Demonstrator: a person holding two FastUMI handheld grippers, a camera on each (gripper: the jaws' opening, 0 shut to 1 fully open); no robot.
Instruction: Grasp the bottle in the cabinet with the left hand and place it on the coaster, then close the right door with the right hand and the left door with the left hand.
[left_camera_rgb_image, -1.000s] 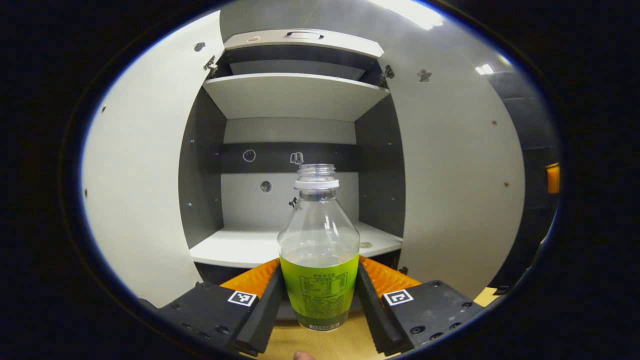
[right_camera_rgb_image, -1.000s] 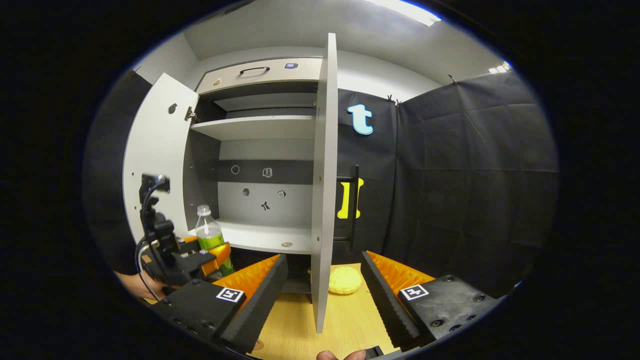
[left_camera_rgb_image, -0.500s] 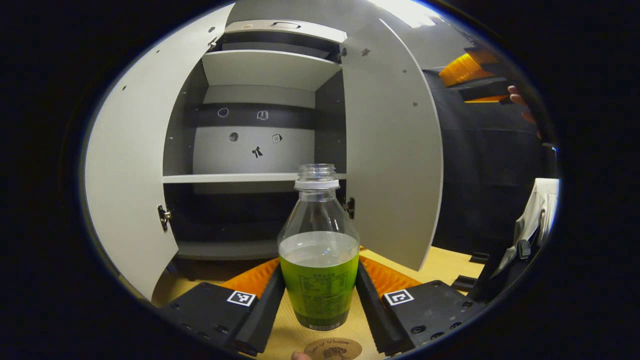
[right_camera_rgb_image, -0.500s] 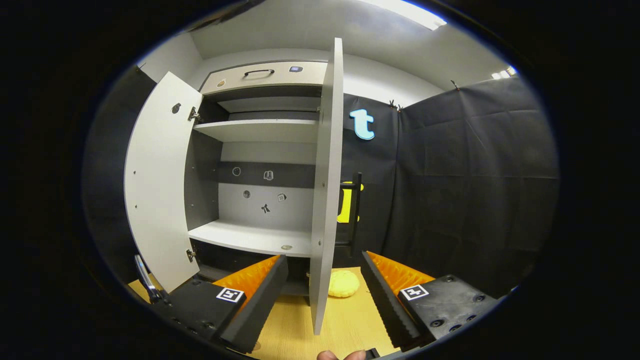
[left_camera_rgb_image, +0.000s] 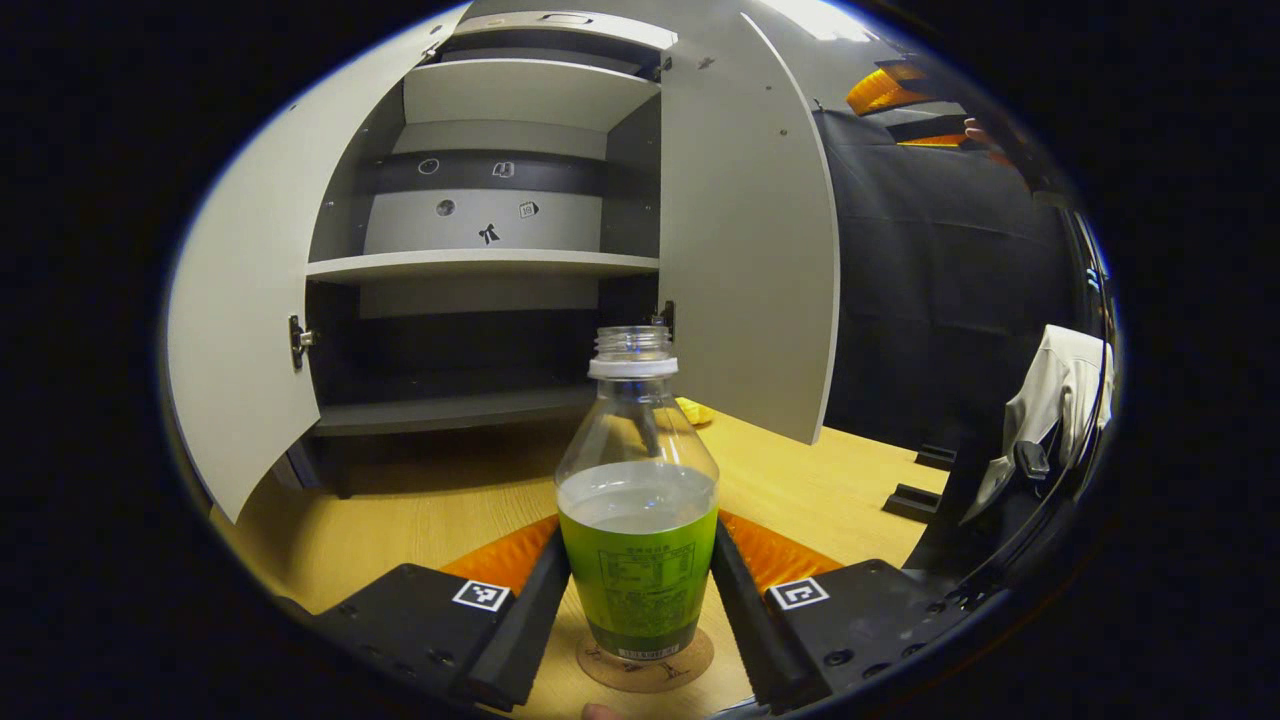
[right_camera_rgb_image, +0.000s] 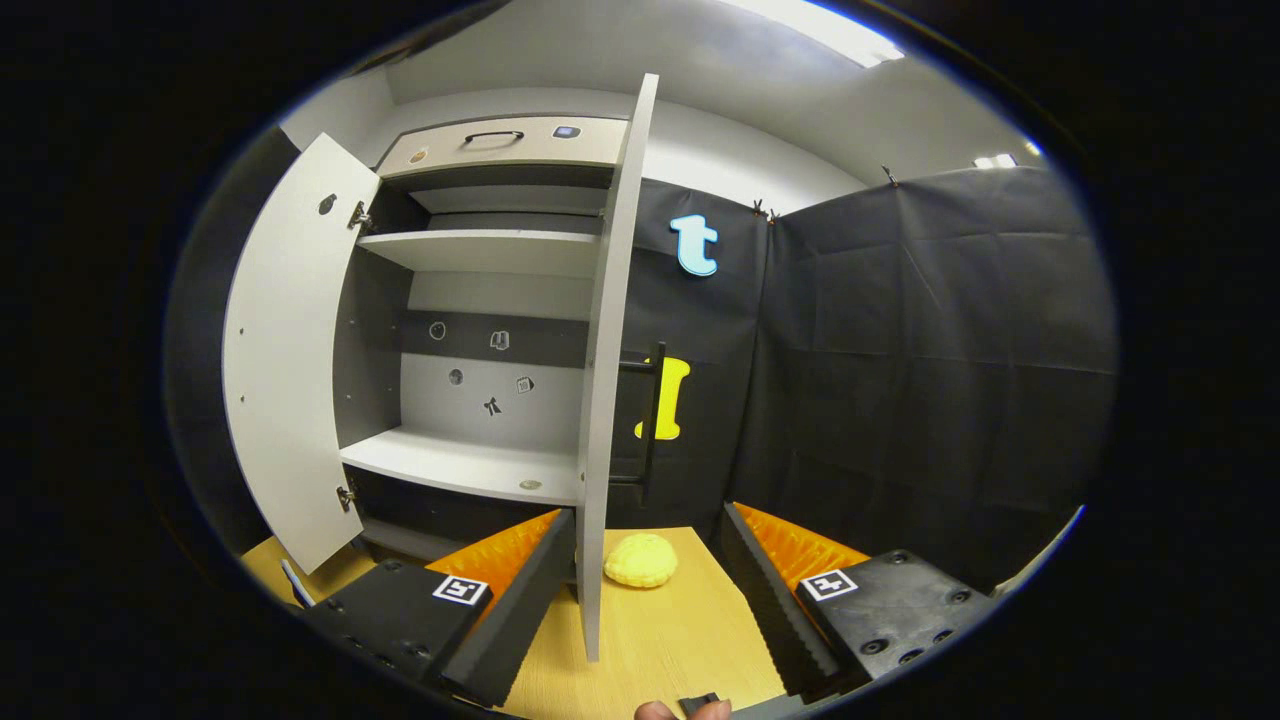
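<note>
Green-labelled bottle (left_camera_rgb_image: 637, 500), clamped upright by the left gripper (left_camera_rgb_image: 638, 610), stands on the coaster (left_camera_rgb_image: 645, 665) at lower centre, while the right gripper (right_camera_rgb_image: 648, 590) gapes empty before the right door (right_camera_rgb_image: 605, 370).

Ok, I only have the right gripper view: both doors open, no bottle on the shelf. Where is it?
Observer: In the left gripper view the bottle stands upright, clamped between the fingers of the left gripper, out over the table.
Operator: On the coaster?
Observer: Its base is right over the coaster; I cannot tell whether it is touching or just above.
Operator: Cap on?
Observer: No cap. The neck is open, with liquid about halfway up.
</note>
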